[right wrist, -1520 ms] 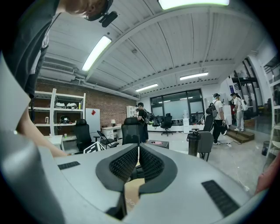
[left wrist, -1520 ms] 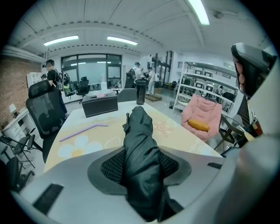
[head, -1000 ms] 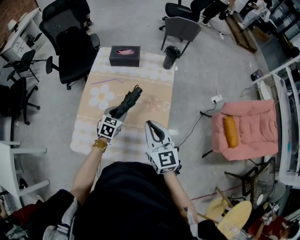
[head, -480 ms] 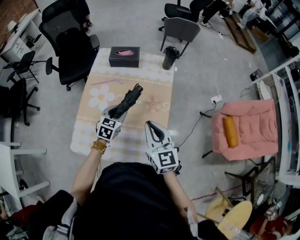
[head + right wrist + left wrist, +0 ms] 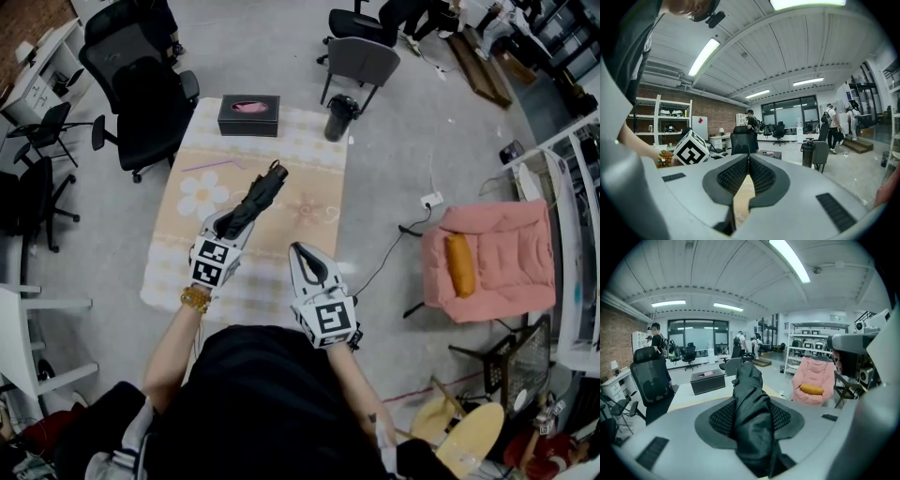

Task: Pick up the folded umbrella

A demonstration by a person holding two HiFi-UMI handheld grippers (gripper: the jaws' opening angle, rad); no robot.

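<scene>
One black office chair point(image 5: 141, 84) stands at the far left corner of the table point(image 5: 178, 277), which has a pale cloth with a white flower print. On the far edge of the cloth lies a black tissue box point(image 5: 249, 112), and a thin purple straw point(image 5: 214, 163) lies in front of it.

Your left gripper point(image 5: 228, 225) is clenched on the folded umbrella point(image 5: 258, 195). Its jaws have just been closing a little more, and the black fabric fills the space between the pads. The umbrella points away from you, over the cloth, toward the gap between the tissue box and a black tumbler point(image 5: 341, 115) at the far right corner.

Your right gripper point(image 5: 300, 249) hovers near the right edge of the table, its jaws together and grasping nothing.

The only print I can make out is the black-and-white square marker on each cube.

Well apart at the right stands a pink armchair point(image 5: 502, 230) with an orange cushion point(image 5: 459, 262).
</scene>
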